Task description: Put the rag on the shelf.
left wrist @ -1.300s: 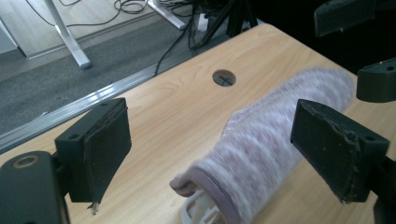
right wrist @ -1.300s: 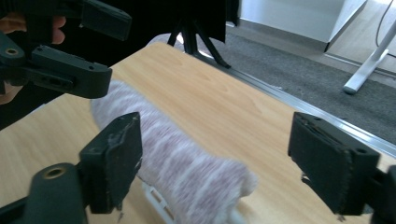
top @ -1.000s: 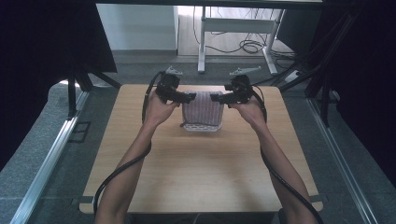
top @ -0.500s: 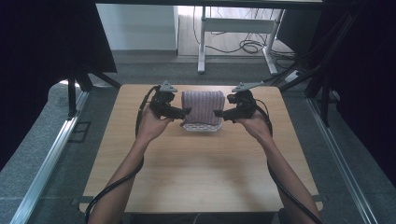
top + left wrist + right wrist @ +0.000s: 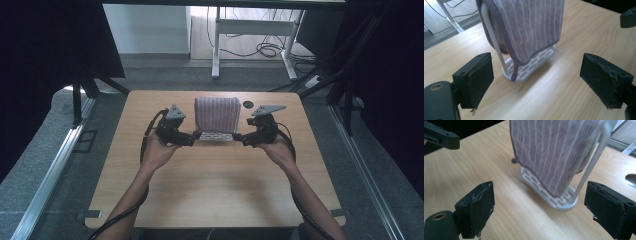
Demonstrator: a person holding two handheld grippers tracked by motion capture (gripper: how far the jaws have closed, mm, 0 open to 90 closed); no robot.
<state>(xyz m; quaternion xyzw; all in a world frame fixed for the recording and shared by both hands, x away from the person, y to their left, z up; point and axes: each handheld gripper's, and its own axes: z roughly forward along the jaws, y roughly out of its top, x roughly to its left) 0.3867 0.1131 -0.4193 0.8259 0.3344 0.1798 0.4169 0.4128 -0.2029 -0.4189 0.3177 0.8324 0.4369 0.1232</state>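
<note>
A striped purple towel (image 5: 217, 114) is hung over a small white rack (image 5: 216, 136) near the far middle of the wooden table (image 5: 215, 190). It looks like the towel is about to be taken off. The left gripper (image 5: 196, 136) and right gripper (image 5: 236, 136) are held wide open, empty, beside the rack's base. The bottom corners should be pinched next. A grey floor and cables are seen behind.

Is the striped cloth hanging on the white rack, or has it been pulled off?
Hanging on it. The striped cloth drapes over the white rack, its lower edge just above the slotted base; both open grippers are clear of it.
</note>
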